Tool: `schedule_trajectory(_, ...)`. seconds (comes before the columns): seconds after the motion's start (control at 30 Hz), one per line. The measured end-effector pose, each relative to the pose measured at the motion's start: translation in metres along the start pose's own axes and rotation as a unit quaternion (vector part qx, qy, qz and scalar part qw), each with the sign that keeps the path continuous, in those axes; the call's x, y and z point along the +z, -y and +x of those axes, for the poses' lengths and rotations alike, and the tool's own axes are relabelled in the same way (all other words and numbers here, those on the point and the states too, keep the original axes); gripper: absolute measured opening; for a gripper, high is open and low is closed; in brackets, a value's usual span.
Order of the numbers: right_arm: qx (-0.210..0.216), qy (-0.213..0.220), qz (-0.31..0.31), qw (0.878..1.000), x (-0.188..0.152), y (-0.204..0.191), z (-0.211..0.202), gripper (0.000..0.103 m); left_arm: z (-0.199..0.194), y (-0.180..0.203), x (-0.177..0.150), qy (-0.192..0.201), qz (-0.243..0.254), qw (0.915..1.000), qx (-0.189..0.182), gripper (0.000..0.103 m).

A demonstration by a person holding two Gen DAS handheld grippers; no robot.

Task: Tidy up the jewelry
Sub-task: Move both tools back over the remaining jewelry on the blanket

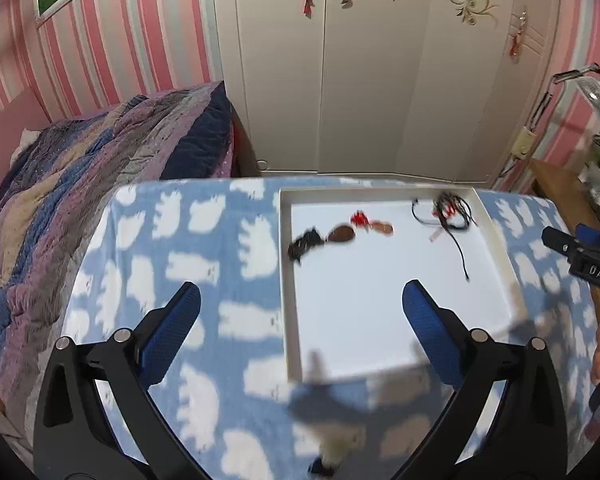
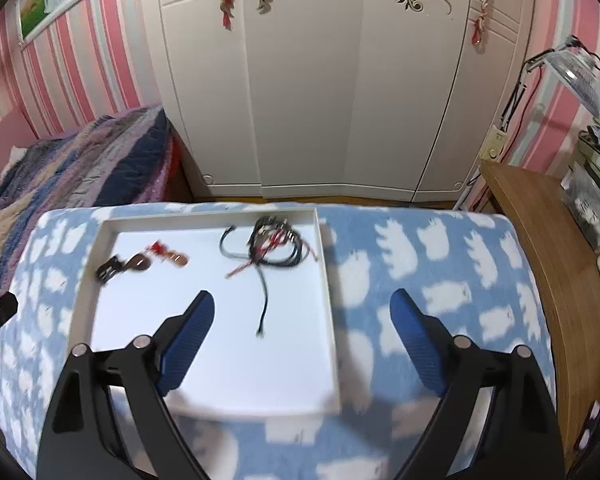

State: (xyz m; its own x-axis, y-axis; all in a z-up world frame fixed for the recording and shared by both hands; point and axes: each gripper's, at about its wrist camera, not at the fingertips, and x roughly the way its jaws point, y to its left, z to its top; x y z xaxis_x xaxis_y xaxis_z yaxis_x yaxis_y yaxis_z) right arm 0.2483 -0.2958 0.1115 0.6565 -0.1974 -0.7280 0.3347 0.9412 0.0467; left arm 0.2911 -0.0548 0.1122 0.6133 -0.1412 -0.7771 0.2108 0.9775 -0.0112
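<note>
Blue-padded fingers (image 1: pixel 180 334) of the left gripper (image 1: pixel 300 304) fill the lower half of the left wrist view, spread wide apart, nothing between them. Below and beyond them, a desk (image 1: pixel 172 240) under a blue cloth with white cloud shapes, and a shallow white tray (image 1: pixel 286 280) with a raised rim, its near left corner low centre.

Inside the tray, toward its far edge: a small black bundle (image 1: pixel 306 243), a brown oval pendant (image 1: pixel 342 234) just beside it, a red bit (image 1: pixel 359 218) and another brown piece (image 1: pixel 381 227); upper right of the tray, a tangle of black cords (image 1: pixel 454 212) near the far right corner, one strand trailing toward the tray's middle. Near half of the tray bare white.

Right gripper (image 2: pixel 302 314) in its own view likewise spread wide, empty, left finger over the tray, right finger over the cloth. Also visible at the right edge of the left wrist view.

Far edge of the desk close to a white wardrobe (image 1: pixel 364 80). Quilted bed (image 1: pixel 80 184) hard against the desk's left edge. Wooden side table (image 2: pixel 548 240) against the right edge in the right wrist view. Bare cloth on both sides of the tray.
</note>
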Motion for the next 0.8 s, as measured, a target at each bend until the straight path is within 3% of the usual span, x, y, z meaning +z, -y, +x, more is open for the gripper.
schedule_trajectory(0.13, 0.013, 0.006, -0.005, 1.000, -0.032, -0.002, -0.028, 0.090, -0.020, -0.002, -0.038, 0.016, 0.024, 0.9992, 0.028, 0.100)
schedule_trajectory(0.47, 0.017, 0.002, 0.004, 1.000, -0.102, 0.008, -0.054, 0.090, -0.048, -0.032, -0.113, 0.016, 0.000, 0.9996, 0.022, 0.100)
schedule_trajectory(0.8, 0.002, -0.003, 0.011, 1.000, -0.143, 0.018, -0.068, 0.090, -0.060, -0.037, -0.148, -0.002, 0.004, 0.9998, 0.020, 0.100)
